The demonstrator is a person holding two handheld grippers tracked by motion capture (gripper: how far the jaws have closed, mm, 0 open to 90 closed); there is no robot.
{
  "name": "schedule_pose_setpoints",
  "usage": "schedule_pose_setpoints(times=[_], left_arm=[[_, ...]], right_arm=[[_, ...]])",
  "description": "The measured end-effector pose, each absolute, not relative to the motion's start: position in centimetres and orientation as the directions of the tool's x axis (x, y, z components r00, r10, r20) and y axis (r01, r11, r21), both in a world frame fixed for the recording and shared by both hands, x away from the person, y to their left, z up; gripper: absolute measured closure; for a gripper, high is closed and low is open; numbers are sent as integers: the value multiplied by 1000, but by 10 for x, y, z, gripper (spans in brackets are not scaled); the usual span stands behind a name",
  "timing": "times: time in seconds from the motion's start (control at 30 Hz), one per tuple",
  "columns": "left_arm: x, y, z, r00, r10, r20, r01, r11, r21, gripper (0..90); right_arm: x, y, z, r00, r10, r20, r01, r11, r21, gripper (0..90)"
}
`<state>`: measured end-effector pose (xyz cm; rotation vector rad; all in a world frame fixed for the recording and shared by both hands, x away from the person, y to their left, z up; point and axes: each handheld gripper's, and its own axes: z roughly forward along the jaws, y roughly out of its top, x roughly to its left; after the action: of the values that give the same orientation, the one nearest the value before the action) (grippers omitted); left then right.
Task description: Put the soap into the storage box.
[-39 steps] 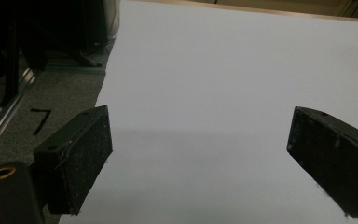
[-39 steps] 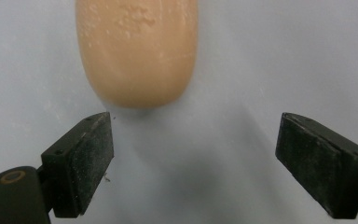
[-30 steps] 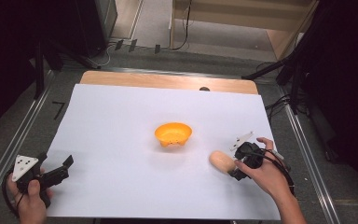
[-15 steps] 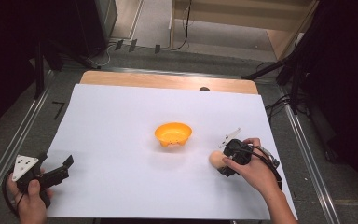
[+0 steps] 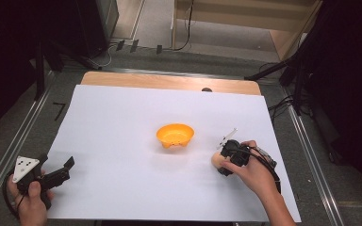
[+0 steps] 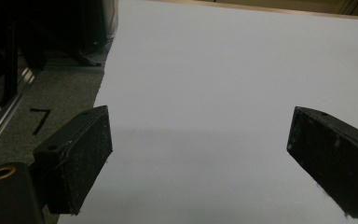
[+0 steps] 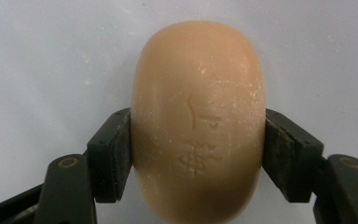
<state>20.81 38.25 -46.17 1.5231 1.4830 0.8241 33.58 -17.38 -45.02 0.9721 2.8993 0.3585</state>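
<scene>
The right gripper [image 7: 198,154] is clamping a tan soap bar [image 7: 198,121] beside the orange bowl [image 5: 175,134]; the left gripper [image 6: 200,158] is hanging open over white paper [image 6: 205,70].

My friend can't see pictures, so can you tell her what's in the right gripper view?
A tan oval soap bar with stamped marks sits squeezed between the right gripper's two black jaws, one pressing each side. Behind it is plain white paper.
</scene>
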Motion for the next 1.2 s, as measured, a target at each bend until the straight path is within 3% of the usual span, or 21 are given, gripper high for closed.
schedule_pose_setpoints(times=[1.2], left_arm=[[208,383,-462,87,991,-103,443,54,895,73]], right_arm=[[378,-111,-381,-949,310,-66,274,907,320,334]])
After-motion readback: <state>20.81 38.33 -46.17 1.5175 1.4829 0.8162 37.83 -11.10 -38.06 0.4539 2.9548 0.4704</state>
